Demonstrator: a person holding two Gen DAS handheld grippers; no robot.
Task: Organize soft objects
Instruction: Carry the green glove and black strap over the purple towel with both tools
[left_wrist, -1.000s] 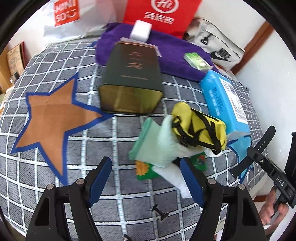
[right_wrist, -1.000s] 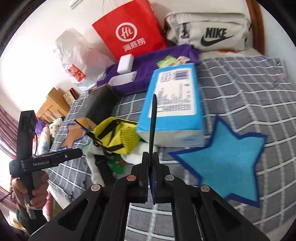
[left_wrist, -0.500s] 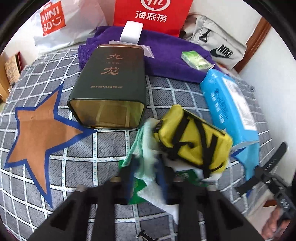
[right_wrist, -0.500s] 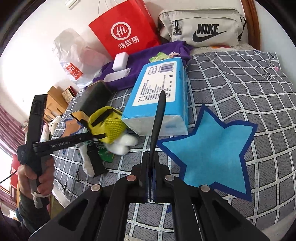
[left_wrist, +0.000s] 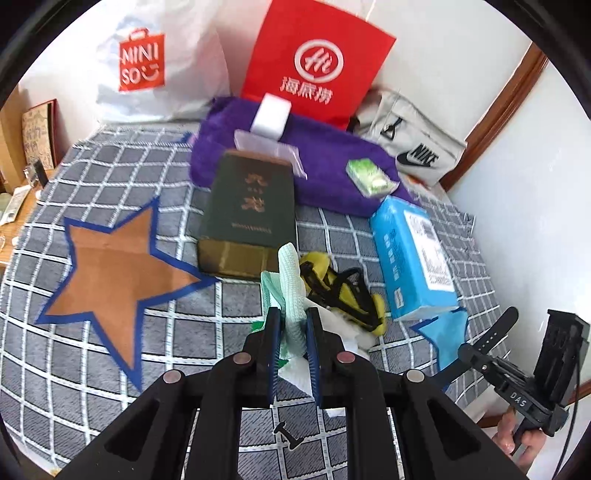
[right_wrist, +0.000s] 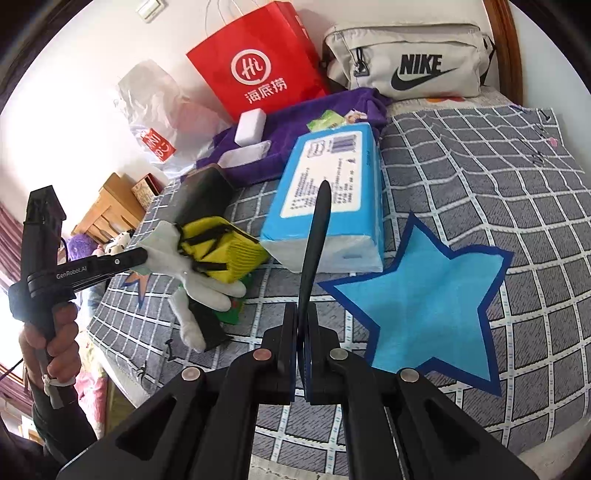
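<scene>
The left gripper (left_wrist: 291, 326) is clamped on a pale green cloth (left_wrist: 290, 280), lifted just off the grey checked bedspread (left_wrist: 110, 369); the right gripper (right_wrist: 303, 325) is closed on a thin black strap (right_wrist: 314, 240). Beside the cloth sit one yellow pouch (left_wrist: 340, 291) and, under it, one white glove (right_wrist: 207, 288). Two stars are sewn on, one brown (left_wrist: 110, 266) and one blue (right_wrist: 428, 295). Farther back lie one dark tin (left_wrist: 251, 206), one blue tissue pack (left_wrist: 413, 254) and one purple towel (left_wrist: 332, 155). Against the white wall stand three bags: red (left_wrist: 314, 66), white (left_wrist: 155, 66) and grey (right_wrist: 406, 62).
</scene>
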